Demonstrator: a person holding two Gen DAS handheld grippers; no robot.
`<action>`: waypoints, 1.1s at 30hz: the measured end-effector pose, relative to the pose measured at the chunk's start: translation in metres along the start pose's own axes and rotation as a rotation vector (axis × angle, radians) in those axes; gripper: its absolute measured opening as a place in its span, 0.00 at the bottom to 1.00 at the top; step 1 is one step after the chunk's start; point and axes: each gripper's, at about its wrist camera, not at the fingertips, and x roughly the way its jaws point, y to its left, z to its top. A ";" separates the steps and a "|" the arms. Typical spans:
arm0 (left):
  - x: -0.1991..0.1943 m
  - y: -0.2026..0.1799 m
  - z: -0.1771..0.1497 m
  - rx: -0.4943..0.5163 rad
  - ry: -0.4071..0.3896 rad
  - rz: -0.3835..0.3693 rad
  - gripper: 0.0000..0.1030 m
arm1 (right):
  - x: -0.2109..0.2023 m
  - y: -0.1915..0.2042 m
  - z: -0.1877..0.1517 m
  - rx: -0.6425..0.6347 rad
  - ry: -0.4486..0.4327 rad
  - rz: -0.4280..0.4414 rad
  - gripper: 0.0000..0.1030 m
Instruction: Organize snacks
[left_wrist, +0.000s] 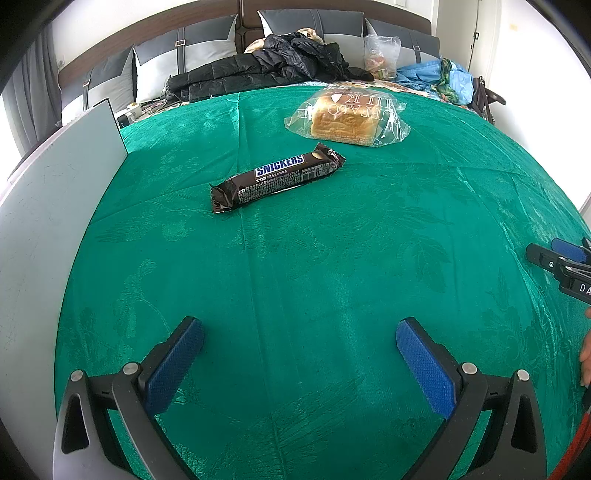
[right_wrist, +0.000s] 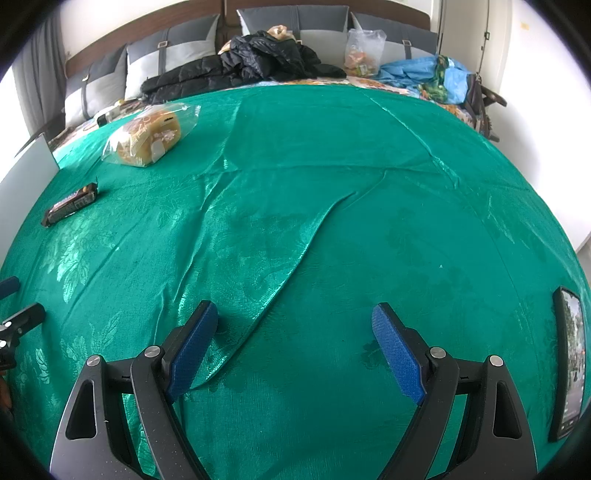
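A brown Snickers bar (left_wrist: 277, 179) lies slantwise on the green cloth (left_wrist: 314, 258), well ahead of my left gripper (left_wrist: 299, 328). Behind it to the right sits a bagged bread loaf (left_wrist: 345, 118) in clear plastic. The left gripper stands open, nothing between its blue pads. In the right wrist view the Snickers bar (right_wrist: 70, 208) and the bread loaf (right_wrist: 149, 138) lie far off to the left. My right gripper (right_wrist: 295, 317) is open over a fold in the cloth (right_wrist: 295, 258), holding nothing. The right gripper's tip (left_wrist: 554, 258) shows at the left view's right edge.
A grey board (left_wrist: 55, 206) lies at the left edge. A phone (right_wrist: 570, 369) lies on the cloth at the right. Beyond the cloth are black jackets (left_wrist: 266, 70), a clear bag of items (left_wrist: 382, 55), blue fabric (left_wrist: 436, 74) and grey pillows (left_wrist: 184, 55).
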 end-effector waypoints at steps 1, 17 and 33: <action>0.000 0.000 0.000 0.000 0.000 0.000 1.00 | 0.000 0.000 0.000 0.000 0.000 0.000 0.85; 0.026 0.020 0.123 0.453 0.234 -0.064 1.00 | 0.000 0.000 0.000 0.000 0.000 0.000 0.85; 0.025 0.073 0.084 -0.124 0.241 -0.052 0.16 | 0.000 0.001 0.000 0.001 0.001 0.000 0.85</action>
